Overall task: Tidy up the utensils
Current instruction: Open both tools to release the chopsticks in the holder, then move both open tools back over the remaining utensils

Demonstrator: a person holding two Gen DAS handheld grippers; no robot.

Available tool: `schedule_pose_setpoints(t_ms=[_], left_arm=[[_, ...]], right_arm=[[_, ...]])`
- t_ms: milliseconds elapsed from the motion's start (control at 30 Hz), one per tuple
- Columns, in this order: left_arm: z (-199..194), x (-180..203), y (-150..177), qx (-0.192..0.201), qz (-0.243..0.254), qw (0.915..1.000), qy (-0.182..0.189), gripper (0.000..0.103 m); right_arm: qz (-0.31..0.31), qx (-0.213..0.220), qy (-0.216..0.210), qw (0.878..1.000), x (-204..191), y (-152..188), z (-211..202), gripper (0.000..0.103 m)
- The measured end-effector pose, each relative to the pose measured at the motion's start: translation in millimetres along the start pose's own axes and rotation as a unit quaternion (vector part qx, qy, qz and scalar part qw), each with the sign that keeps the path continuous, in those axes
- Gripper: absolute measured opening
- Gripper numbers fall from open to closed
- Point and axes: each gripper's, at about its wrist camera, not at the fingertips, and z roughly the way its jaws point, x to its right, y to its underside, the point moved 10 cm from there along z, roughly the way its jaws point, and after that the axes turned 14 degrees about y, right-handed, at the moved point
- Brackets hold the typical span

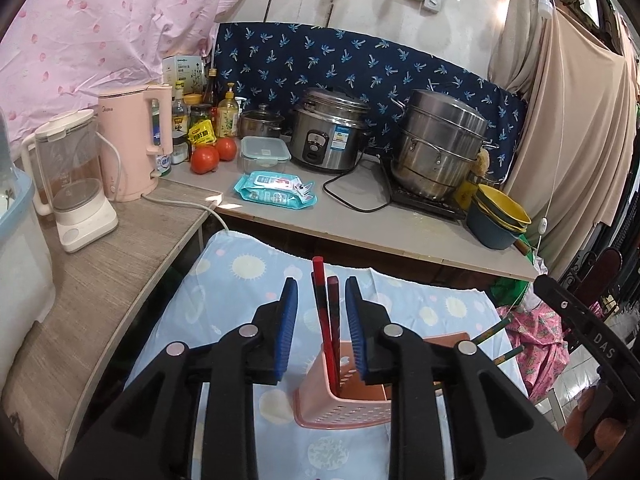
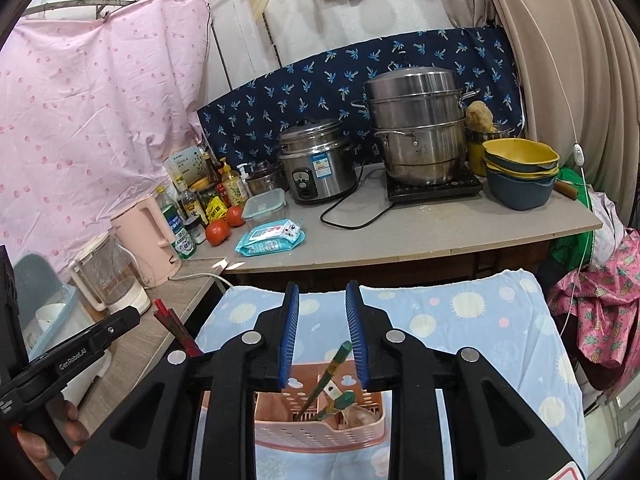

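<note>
A pink perforated utensil basket (image 1: 352, 412) stands on a blue patterned cloth (image 1: 224, 320). Red chopsticks (image 1: 326, 312) stand upright in its left compartment, between the open blue pads of my left gripper (image 1: 321, 300), not clamped. In the right wrist view the basket (image 2: 320, 432) holds green-handled chopsticks (image 2: 334, 368) leaning in its right compartment. My right gripper (image 2: 322, 320) is open above them, touching nothing. The red chopsticks (image 2: 176, 328) and the left gripper's body show at the left of that view.
Behind the cloth a counter (image 1: 360, 216) carries a rice cooker (image 1: 328, 136), a steel steamer pot (image 1: 436, 144), stacked bowls (image 1: 498, 216), a wipes pack (image 1: 276, 188), tomatoes (image 1: 206, 158), bottles, a pink kettle (image 1: 132, 144) and a blender (image 1: 76, 184).
</note>
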Motion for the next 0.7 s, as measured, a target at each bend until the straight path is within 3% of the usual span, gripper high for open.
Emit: schedule_pose_setpoints(t_ms=[267,700], left_arm=[[-15,-1,21,-0.01,0.002,0.9999,-0.009,0.024],[-54,-1,85,-0.043,0.008,0.9989,-0.016,0.024]], right_arm=[[-0.004,0.003,0.004,1.0,10,14,-27,0.028],[-0.007,-0.025,0.018,0.999,33,81,-75,0.029]])
